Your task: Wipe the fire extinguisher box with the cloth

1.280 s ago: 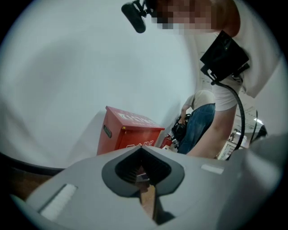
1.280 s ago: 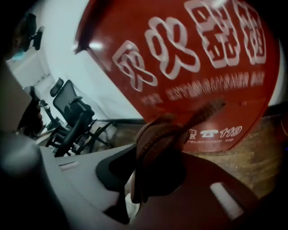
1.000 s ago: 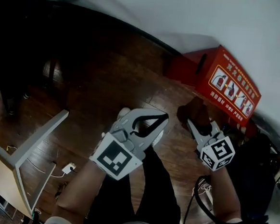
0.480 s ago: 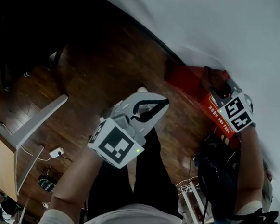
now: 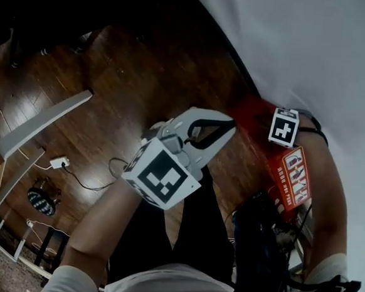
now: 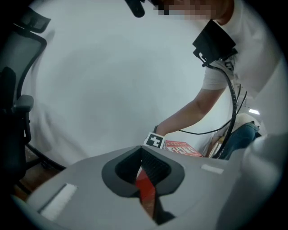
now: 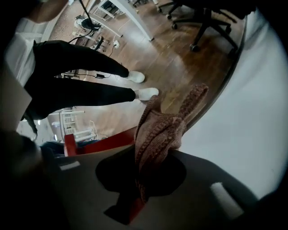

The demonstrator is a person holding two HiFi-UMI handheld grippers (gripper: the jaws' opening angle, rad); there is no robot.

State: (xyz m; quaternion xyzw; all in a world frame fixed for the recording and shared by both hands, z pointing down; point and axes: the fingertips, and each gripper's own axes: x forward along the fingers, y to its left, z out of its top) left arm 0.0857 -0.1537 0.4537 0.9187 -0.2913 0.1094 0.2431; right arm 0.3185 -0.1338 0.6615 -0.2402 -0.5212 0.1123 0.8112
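Currently we hold the cloth (image 7: 159, 128) pinched in the right gripper (image 7: 148, 155). Its jaws are closed on the lower folds, and the knitted bulk stands out beyond the tips. The left gripper (image 5: 227, 124) has its jaws pressed together on nothing. Only a red sliver of the fire extinguisher box (image 5: 292, 179) shows through the slit behind them.

Location of the work: the box sits on the wooden floor (image 5: 144, 76) against the white wall (image 5: 315, 58). Its long axis runs along the foot of that wall.

Governing relation: the right gripper is at the box, with its marker cube over the red upper part, while the left gripper hangs well apart in front of our body. In the right gripper view, the red edge of the box lies just below and behind the cloth. We cannot tell whether cloth and box are touching.

We judge that the next stroke belongs to the right hand. It should press the cloth onto the red surface and travel along the long axis.
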